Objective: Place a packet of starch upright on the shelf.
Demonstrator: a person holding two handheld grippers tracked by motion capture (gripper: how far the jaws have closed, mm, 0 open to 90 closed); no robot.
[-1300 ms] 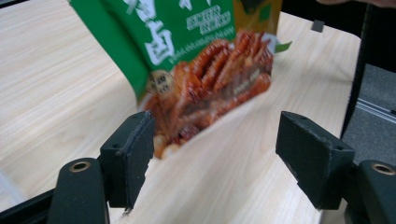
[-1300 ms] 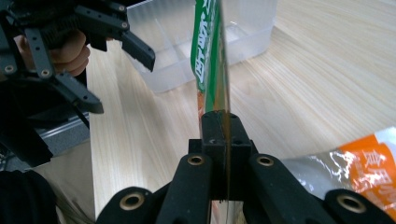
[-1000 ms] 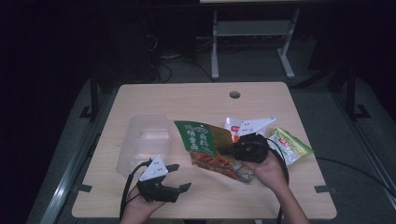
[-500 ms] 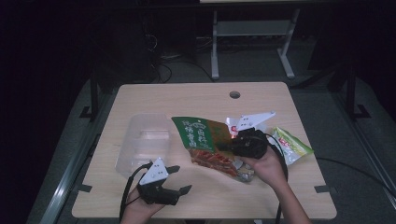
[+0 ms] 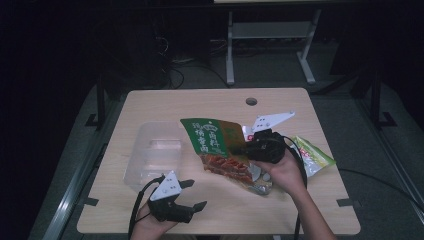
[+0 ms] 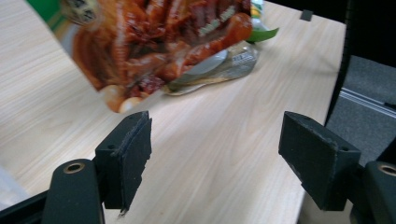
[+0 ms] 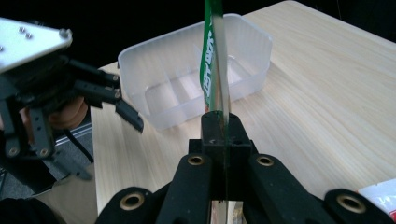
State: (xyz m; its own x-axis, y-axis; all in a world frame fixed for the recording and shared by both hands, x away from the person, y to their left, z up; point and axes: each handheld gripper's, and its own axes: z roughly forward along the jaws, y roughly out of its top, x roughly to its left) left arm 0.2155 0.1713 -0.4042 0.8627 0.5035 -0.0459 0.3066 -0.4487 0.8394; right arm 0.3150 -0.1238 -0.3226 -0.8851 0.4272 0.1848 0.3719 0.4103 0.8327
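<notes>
The right hand-held gripper [image 7: 219, 122] pinched the snack bag's [image 5: 216, 145] thin edge beside the clear container [image 5: 155, 155]; it could slip. The left hand-held gripper [image 6: 224, 154] stood open.

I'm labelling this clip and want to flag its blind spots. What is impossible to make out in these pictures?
- Snack bag: print too small in the high view; top cut off by the edge in the left gripper view; seen edge-on in the right gripper view.
- Silvery packet under it: mostly covered by the bag.
- Green packet: partly behind the right claw; label too small.
- Clear plastic container: far side hidden by the bag.
</notes>
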